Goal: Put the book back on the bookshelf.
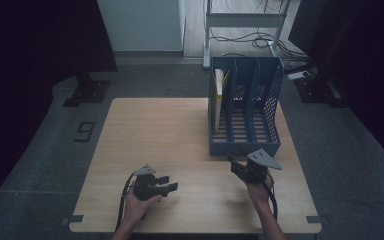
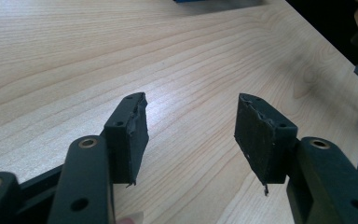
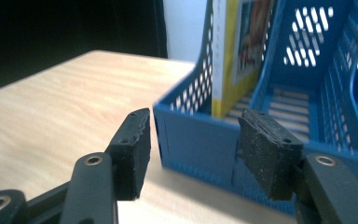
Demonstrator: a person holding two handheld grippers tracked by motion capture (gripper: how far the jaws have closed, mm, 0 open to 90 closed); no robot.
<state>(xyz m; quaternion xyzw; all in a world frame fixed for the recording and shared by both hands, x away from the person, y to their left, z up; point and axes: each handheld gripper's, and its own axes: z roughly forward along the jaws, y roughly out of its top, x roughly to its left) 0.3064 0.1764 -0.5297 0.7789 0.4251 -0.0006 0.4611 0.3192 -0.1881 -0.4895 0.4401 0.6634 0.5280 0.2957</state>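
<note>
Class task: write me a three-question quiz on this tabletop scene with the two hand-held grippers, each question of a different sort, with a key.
1. True or false: the blue file rack has three compartments.
2. Which compartment holds the yellow-edged book: A left, B middle, C right?
3. Fill in: the right gripper, jaws open, points at the rack's ___ left corner.

Key: 1 true. 2 A, in the high view. 3 front. The left gripper is open over bare wooden table.

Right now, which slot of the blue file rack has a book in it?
The leftmost slot of the blue file rack in the high view: a yellow-edged book stands upright in it, against its left wall. The other two slots show only their slatted floors.
</note>
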